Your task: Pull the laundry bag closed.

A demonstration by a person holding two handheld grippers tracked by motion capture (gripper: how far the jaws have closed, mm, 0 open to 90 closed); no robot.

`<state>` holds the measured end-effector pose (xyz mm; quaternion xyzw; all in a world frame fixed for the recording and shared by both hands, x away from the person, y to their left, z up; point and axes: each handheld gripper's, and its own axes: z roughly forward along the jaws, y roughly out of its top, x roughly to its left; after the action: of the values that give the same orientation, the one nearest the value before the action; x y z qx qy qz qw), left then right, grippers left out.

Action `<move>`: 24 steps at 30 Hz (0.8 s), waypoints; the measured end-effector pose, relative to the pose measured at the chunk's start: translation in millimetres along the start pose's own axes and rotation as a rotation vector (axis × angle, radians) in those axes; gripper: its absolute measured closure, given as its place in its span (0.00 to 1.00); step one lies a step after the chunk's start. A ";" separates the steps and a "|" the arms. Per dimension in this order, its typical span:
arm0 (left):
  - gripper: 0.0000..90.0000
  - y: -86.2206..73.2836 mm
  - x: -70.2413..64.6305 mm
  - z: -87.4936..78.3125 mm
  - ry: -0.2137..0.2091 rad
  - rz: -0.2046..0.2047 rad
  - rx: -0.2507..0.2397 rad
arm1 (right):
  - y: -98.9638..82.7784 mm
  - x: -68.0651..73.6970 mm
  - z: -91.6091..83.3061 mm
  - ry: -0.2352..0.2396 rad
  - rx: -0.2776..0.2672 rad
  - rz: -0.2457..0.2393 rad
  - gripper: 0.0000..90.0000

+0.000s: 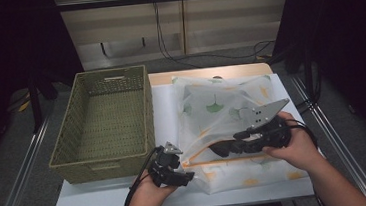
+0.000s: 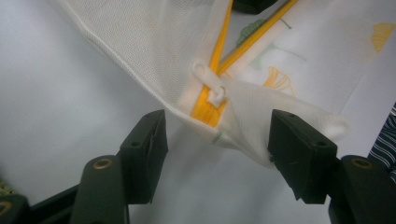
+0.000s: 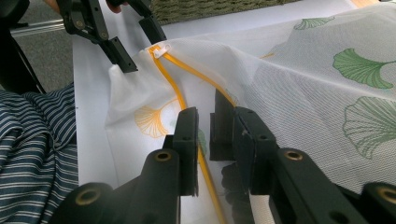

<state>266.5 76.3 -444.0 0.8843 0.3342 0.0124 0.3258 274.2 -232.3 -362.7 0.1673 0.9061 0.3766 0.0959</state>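
Observation:
A white mesh bag (image 1: 221, 104) printed with green and orange leaves lies on the white table (image 1: 104, 200). Its yellow zipper (image 2: 219, 42) is parted, and the white pull (image 2: 210, 81) sits at the near left corner. My left gripper (image 1: 186, 170) is open at that corner: in the left gripper view its jaws (image 2: 217, 135) straddle the zipper's end, and one pad touches the fabric. My right gripper (image 1: 220, 150) rests on the bag's front part. In the right gripper view its jaws (image 3: 204, 121) stand narrowly apart with one yellow zipper edge (image 3: 180, 100) running between them.
A green woven basket (image 1: 110, 73) with nothing in it stands on the table to the left of the bag. Metal rails (image 1: 21, 167) run along both sides of the table. Striped clothing (image 3: 32, 140) lies close to the table's near edge. Cables (image 1: 165, 39) hang at the back.

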 end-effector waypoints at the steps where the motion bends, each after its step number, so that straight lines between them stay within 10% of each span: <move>1: 0.42 0.3 2.2 0.5 -0.006 0.018 0.010 | 0.0 0.2 0.4 -0.003 0.002 -0.002 0.80; 14: 0.77 -1.4 3.3 7.0 -0.025 0.006 0.022 | 4.8 3.5 8.8 0.017 0.008 -0.017 0.80; 17: 0.85 -1.0 5.4 3.7 -0.023 0.071 0.049 | 6.4 4.9 12.4 0.022 0.010 -0.021 0.80; 24: 0.95 -0.8 0.6 -6.2 0.025 0.077 0.007 | 11.3 6.8 18.8 0.035 0.004 -0.028 0.80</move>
<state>265.0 80.6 -439.7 0.8974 0.3040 0.0350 0.3178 276.2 -210.0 -368.1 0.1482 0.9105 0.3765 0.0850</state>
